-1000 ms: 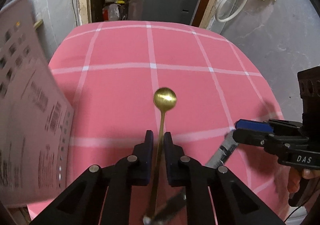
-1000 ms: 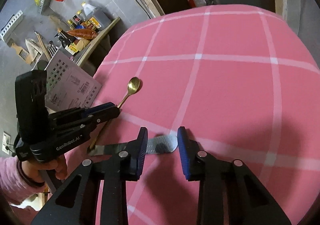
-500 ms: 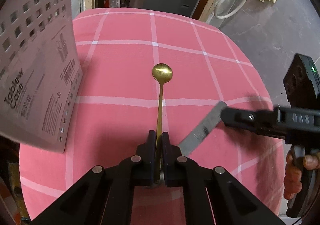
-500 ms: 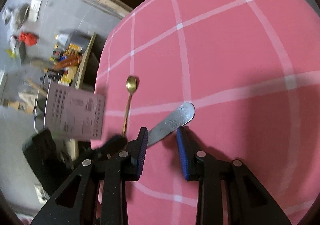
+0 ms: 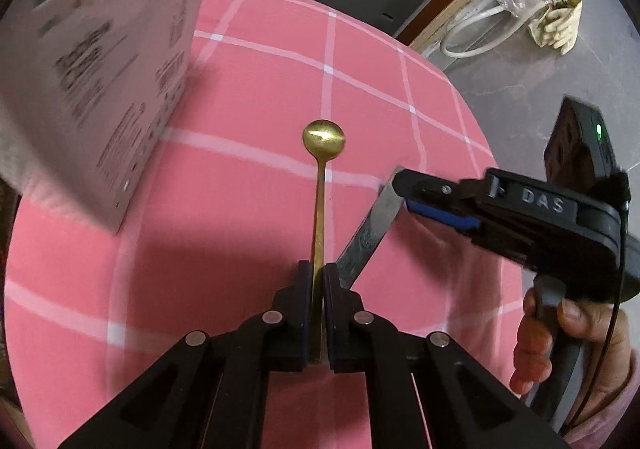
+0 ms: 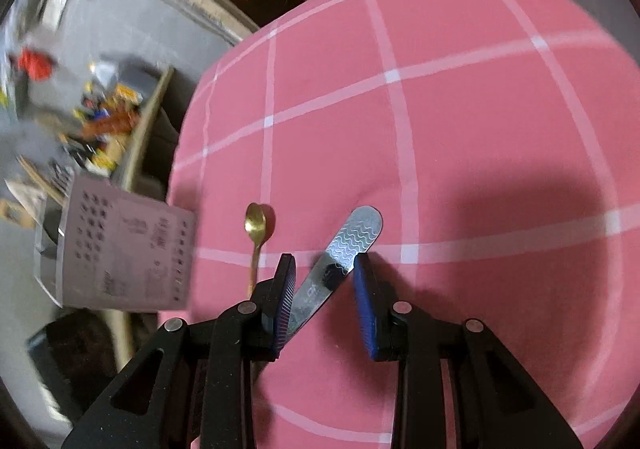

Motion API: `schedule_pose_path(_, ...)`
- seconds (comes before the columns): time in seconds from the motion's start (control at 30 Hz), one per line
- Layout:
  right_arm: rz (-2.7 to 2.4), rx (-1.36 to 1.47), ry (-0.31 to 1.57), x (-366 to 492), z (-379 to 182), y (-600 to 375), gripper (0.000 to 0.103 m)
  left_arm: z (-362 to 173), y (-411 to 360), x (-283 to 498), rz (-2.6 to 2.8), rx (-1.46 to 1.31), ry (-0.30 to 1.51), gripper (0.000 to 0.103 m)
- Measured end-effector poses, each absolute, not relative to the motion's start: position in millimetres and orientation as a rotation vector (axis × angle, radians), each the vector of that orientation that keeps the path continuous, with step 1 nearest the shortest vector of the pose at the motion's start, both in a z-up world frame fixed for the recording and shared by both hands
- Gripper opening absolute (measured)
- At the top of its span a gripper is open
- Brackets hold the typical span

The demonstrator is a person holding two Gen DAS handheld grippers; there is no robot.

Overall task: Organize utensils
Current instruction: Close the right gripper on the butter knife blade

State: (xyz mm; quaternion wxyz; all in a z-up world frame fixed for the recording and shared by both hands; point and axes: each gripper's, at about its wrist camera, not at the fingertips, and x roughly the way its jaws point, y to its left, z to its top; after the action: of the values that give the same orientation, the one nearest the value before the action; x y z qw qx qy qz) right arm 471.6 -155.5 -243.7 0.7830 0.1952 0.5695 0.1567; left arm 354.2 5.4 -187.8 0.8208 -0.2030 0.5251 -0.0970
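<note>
In the left wrist view, the left gripper (image 5: 317, 281) has its jaws pressed together on the handle of a gold spoon (image 5: 321, 185). The spoon runs straight ahead of the gripper, its long axis in line with the fingers, with the bowl at the far end over the pink checked tablecloth (image 5: 248, 97). To the right of the spoon, the right gripper (image 5: 404, 193), gripped by a hand (image 5: 568, 345), holds a patterned steel knife (image 5: 370, 229) that slants down-left, its lower end just beside the left gripper's fingertips. A grey printed box (image 5: 92, 81) stands left of the spoon.

In the right wrist view, the right gripper (image 6: 325, 269) is partly closed, the knife (image 6: 340, 257) lying diagonally between its jaws and touching both pads. Its rounded tip points up-right, away from the gripper. The spoon (image 6: 257, 233) sits left of the knife, nearly upright in the picture, bowl farthest away. The box (image 6: 124, 253) stands further left.
</note>
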Motion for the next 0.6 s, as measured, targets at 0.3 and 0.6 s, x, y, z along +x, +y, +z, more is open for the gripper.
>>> schedule_pose_path(0.3, 0.261, 0.209, 1.208, 459.9, -226.9, -125.4, 0.035, -181.2, 19.1, 319.6, -0.181, -0.382, 1.122, 0.006)
schedule_pose_path(0.6, 0.176, 0.007, 1.188, 450.9, -224.1, -90.1, 0.048, -177.3, 35.8, 299.7, -0.174, -0.384, 1.121, 0.006)
